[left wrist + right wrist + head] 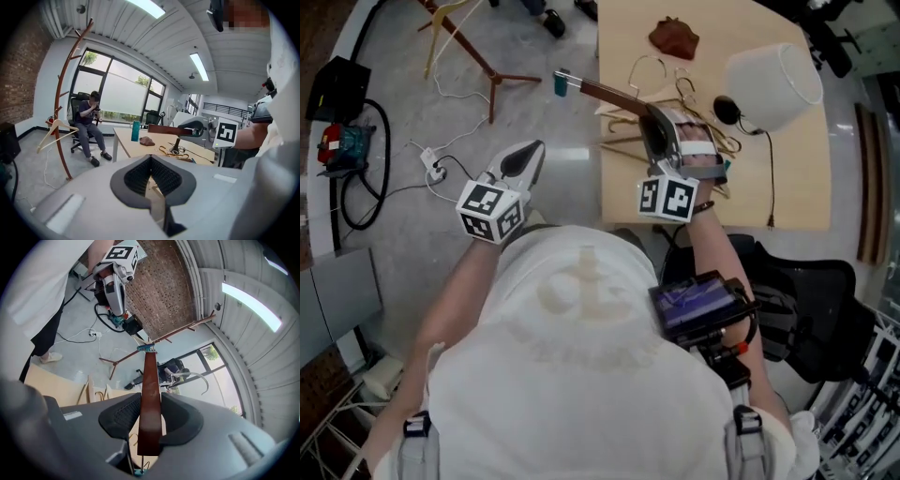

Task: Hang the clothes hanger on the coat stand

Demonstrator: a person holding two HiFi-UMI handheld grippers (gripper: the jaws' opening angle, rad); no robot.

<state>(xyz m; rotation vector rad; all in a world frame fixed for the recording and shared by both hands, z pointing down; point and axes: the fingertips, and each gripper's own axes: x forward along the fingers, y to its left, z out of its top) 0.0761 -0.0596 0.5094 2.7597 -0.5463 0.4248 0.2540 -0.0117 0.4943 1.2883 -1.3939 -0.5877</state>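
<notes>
The right gripper (149, 420) is clamped on one dark brown hanger (149, 390). Its two pads press the flat wooden bar from either side, and the bar runs straight out ahead of the jaws. The hanger's one metal hook (193, 378) curves off to the right of the bar. From the head view this hanger is in the air above the near left corner of the surface (797, 192), pointing out toward the floor.

The left gripper (151, 176) has its jaws apart with nothing between them. It hovers over the floor, left of the surface.

Under the right gripper lies a heap of pale hangers (621, 122) with wire hooks; they overlap too much to count. Also on the surface are one white lamp (773, 82), one brown cloth (673, 37) and one teal bottle (135, 131).

One coat stand (58, 93) rises from the floor well apart from the surface, a curved brown pole with short pegs. One pale hanger (56, 129) hangs on it. One person (89, 123) sits in a chair between the stand and the surface.
</notes>
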